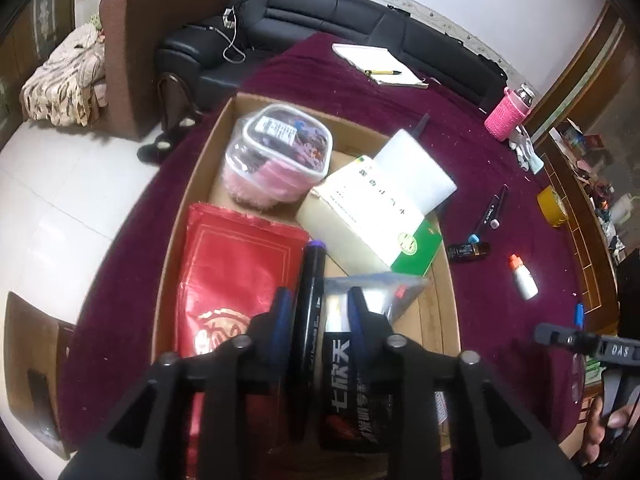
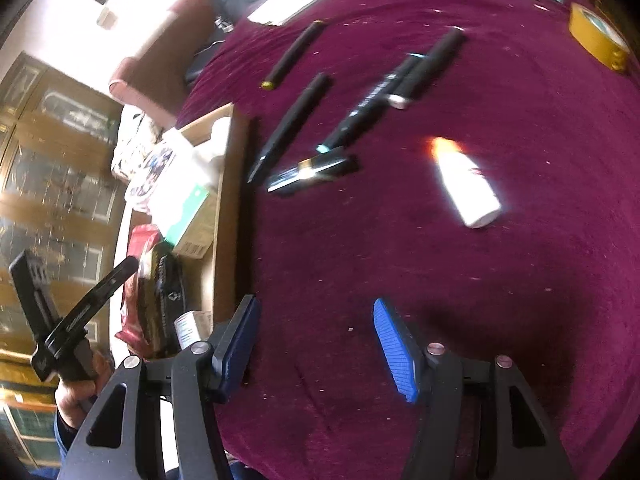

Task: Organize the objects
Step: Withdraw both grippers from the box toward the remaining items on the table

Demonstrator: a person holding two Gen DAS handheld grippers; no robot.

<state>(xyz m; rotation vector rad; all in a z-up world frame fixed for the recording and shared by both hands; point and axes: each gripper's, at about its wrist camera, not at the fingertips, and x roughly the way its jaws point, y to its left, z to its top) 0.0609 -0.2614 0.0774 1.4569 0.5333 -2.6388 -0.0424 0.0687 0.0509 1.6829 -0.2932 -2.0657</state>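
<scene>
Left hand-held gripper [image 1: 316, 312] hangs over the cardboard box [image 1: 208, 148], jaws a little apart around a black marker [image 1: 310, 308] lying in the box, apparently let go. Right hand-held gripper [image 2: 314, 344] stands half open and empty over the maroon-covered bench [image 2: 480, 300]. Beside the box, still to be gathered, I judge: several markers [image 2: 290, 126], a small dark bottle [image 2: 316, 170] and a white bottle [image 2: 466, 182].

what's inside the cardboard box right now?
Inside the box: a clear tub, a white-green carton, a red packet, a black marker, a clear bag, a black packet. The floor beneath them is mostly covered.
</scene>
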